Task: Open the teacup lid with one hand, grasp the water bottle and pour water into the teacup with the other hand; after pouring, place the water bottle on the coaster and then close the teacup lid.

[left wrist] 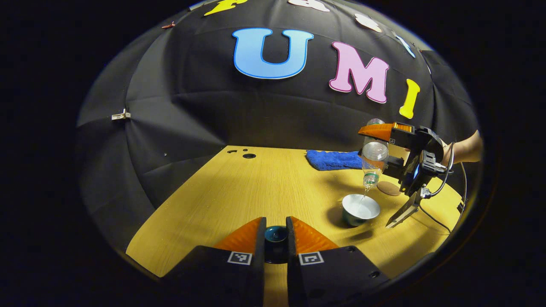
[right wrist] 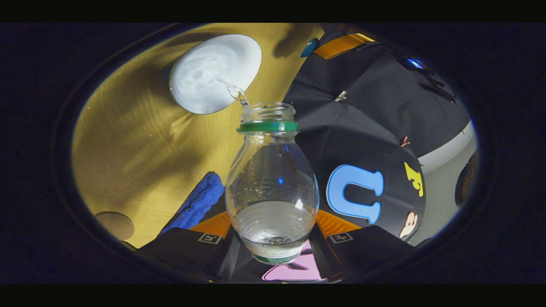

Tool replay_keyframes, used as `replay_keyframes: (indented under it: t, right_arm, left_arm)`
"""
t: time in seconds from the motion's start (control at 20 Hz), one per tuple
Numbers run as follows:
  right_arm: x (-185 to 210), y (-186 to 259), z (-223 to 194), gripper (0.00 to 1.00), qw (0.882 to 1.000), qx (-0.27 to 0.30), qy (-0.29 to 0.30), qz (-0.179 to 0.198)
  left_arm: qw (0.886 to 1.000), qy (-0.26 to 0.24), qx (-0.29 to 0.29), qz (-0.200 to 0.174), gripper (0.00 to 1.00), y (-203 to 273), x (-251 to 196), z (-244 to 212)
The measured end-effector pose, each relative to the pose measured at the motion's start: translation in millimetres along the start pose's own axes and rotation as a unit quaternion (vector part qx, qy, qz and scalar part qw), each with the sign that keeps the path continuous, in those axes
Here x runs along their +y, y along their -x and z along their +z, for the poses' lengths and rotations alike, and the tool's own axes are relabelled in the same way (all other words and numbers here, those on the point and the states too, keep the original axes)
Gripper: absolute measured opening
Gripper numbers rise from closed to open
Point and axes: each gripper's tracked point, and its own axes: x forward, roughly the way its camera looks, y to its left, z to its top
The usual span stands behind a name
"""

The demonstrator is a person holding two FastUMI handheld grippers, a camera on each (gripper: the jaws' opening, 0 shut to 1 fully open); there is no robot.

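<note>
Teacup (left wrist: 361, 209): white inside, dark green outside, uncovered, upright. Water bottle (left wrist: 373, 157): clear, green neck ring, inverted directly above teacup, pouring a thin stream. Lid (left wrist: 275, 234): teal, left of teacup. Coaster (left wrist: 388, 188): round, brown, just behind teacup.

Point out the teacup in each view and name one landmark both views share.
Left gripper view: the teacup stands lower right on the table, under the tilted water bottle.
Right gripper view: the teacup is at upper left, beyond the bottle's mouth.
Shared landmark: the blue cloth.
</note>
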Motion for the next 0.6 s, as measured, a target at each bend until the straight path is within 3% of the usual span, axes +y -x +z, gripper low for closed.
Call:
replay_keyframes:
  t: [0.25,0.3,0.6]
  right_arm:
    - [-12.4,-4.2,4.4,0.75,0.999,-0.025,0.023,-0.008]
    - [-13.4,-3.9,5.6,0.75,0.999,-0.028,0.024,-0.011]
    - [-16.3,-2.1,13.4,0.75,0.999,-0.039,0.03,-0.015]
  left_arm:
    - [1.0,-0.01,-0.004,-0.002,0.26,-2.4,-1.6,4.1]
    - [1.0,-0.009,-0.005,-0.002,0.22,-2.4,-2.4,5.9]
    - [1.0,-0.01,-0.008,0.001,0.26,1.2,-9.2,6.5]
